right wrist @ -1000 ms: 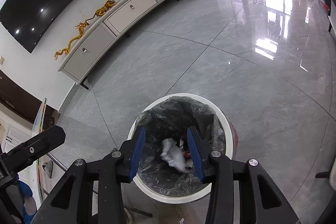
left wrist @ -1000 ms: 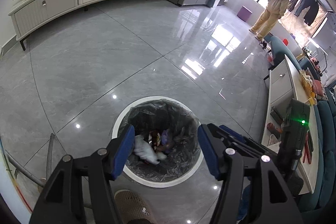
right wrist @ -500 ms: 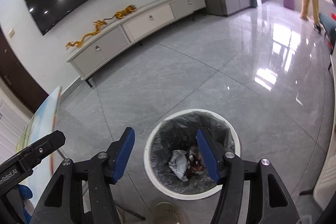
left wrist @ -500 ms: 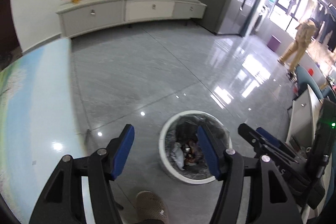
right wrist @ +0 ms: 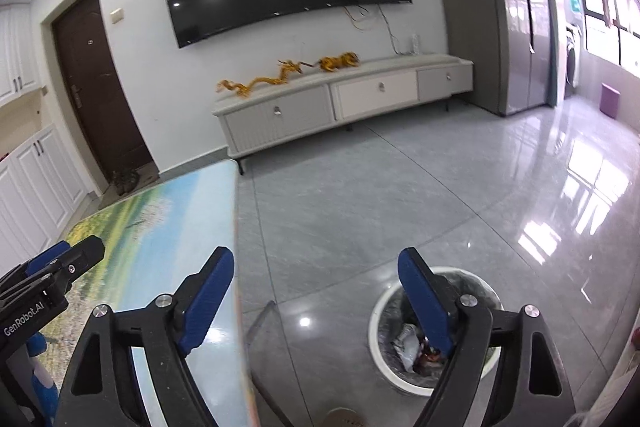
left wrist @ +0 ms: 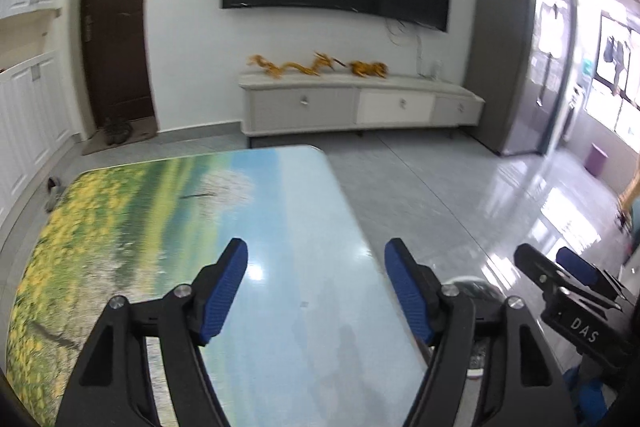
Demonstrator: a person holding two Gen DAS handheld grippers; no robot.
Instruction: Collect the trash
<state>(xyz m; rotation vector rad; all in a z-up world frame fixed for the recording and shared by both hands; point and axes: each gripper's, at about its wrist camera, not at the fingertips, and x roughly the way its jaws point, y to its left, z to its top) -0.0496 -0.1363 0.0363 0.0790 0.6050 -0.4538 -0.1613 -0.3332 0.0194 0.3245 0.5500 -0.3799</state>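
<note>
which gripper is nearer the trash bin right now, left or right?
Right. The right gripper hangs over the floor with the trash bin just below its right finger. The left gripper is over the table, the bin off to its right.

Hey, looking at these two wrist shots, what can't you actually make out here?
- Trash bin, right wrist view: the right claw covers part of its rim and contents; the crumpled trash inside is too small to identify.
- Trash bin, left wrist view: only a sliver of rim shows behind the left claw.
- Table, left wrist view: its near end is cut off by the frame edge, and its printed surface is blurred.
- Person, left wrist view: cut off at the right edge.
</note>
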